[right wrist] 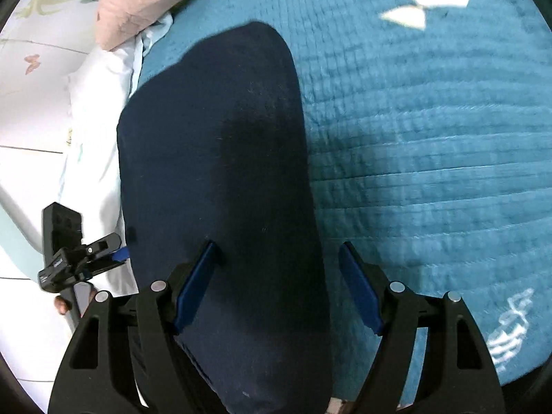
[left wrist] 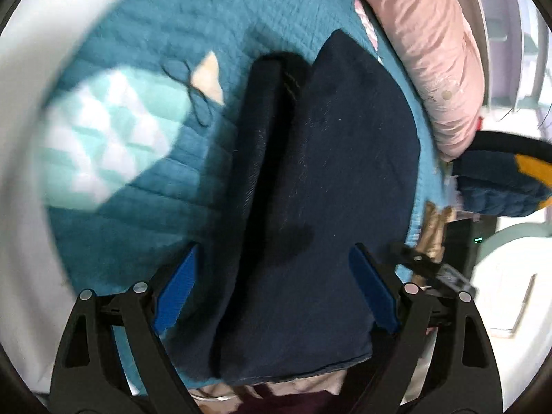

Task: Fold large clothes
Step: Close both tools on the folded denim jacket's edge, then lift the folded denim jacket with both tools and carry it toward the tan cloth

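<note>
2 grippers hover over the navy garment (left wrist: 327,207) on the teal quilted bed (left wrist: 145,207), fingers apart on both, nothing gripped. Garment's long axis runs straight ahead from left gripper (left wrist: 276,289) and right gripper (right wrist: 276,283); neither looks nearer.

Cloth on cloth, hard plastic above

The navy garment (left wrist: 345,179) is matt woven cloth flecked with lint; the teal quilt (right wrist: 431,155) is stitched and ribbed; the pink pillow (left wrist: 438,55) looks like crinkled cotton; the gripper pads (right wrist: 196,286) are ridged blue, probably rubber, on matt black plastic.
</note>
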